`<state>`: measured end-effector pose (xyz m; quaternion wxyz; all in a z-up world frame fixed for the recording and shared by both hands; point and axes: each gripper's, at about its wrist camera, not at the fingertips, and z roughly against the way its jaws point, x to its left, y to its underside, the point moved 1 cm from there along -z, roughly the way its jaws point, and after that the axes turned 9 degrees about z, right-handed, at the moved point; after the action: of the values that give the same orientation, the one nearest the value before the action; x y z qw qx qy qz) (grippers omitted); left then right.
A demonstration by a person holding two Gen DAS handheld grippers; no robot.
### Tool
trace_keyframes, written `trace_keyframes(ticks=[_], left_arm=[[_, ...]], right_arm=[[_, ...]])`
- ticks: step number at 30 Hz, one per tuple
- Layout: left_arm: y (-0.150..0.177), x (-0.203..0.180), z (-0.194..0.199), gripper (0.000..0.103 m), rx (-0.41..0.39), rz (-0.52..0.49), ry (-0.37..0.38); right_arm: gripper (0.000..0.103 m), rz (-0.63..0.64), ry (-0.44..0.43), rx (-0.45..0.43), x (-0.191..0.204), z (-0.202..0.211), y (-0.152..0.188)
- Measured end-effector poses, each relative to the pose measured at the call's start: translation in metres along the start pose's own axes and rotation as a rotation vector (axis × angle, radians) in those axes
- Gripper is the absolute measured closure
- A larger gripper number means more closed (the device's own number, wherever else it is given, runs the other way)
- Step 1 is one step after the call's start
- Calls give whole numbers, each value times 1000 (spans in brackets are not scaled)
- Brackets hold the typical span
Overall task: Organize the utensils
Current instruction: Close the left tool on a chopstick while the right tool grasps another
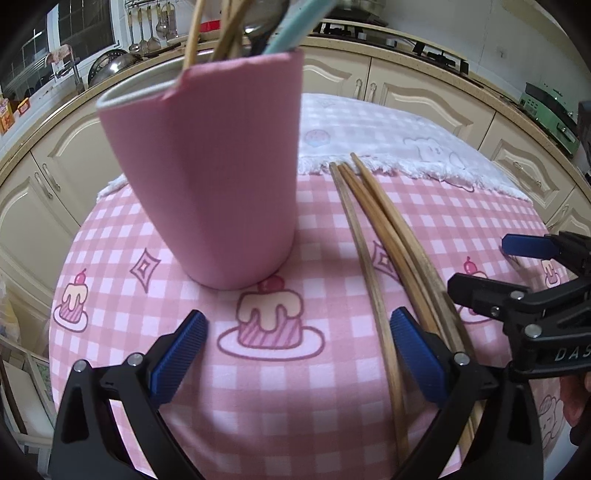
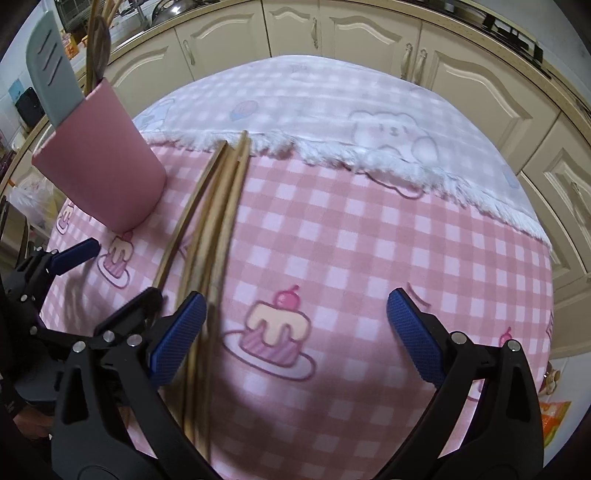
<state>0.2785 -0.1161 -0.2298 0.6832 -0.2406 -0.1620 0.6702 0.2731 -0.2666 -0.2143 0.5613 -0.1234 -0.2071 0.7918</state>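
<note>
A: Left wrist view, item one: loose bundle of long brown wooden chopsticks (image 1: 373, 236), lying flat on the pink checked cake-print cloth (image 1: 122, 236) that covers the counter, tips toward the white fringed towel (image 1: 388, 133). Location: just right of the tall pink ribbed utensil cup (image 1: 218, 177), not touching it

B: Cup contents?

A: More wooden sticks, a metal spoon (image 1: 264, 26) and a pale teal slotted spatula (image 2: 51, 70), all standing handle-down. Cup upright, on the cloth

B: Gripper status?

A: Left gripper (image 1: 299, 358): jaws spread wide, nothing between them; its right finger sits just beside the near ends of the chopsticks. Right gripper (image 2: 295, 339): jaws likewise wide apart and empty; the chopsticks run close along its left finger, blurred there, so contact cannot be confirmed

B: Handling notes on the chopsticks?

A: Judged light, stiff, thin and smooth; likely to roll or fan apart on soft cloth, and to pivot if pinched at one end. Low against the fabric, so the fingers would need to press slightly into the cloth to get under them

B: Recommended hold?

A: Across the bundle near its middle, jaws square to the sticks, closing enough to gather all together. Cup looks top-heavy with its load; steadying it at the lower wall seems prudent
</note>
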Motion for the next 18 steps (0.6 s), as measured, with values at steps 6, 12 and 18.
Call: trace_keyframes(ticks=[6,12,18], left_arm=[[2,6,4,5,-2,-6,5],[-1,6,5,7,8,-16,2],[-9,-8,3,34,31,-49,7]], right_arm=[[16,38,41,36,7,-7,-6],[40,62,56,49,15,-9,-16],[49,86,52,66,24,-15,-29]])
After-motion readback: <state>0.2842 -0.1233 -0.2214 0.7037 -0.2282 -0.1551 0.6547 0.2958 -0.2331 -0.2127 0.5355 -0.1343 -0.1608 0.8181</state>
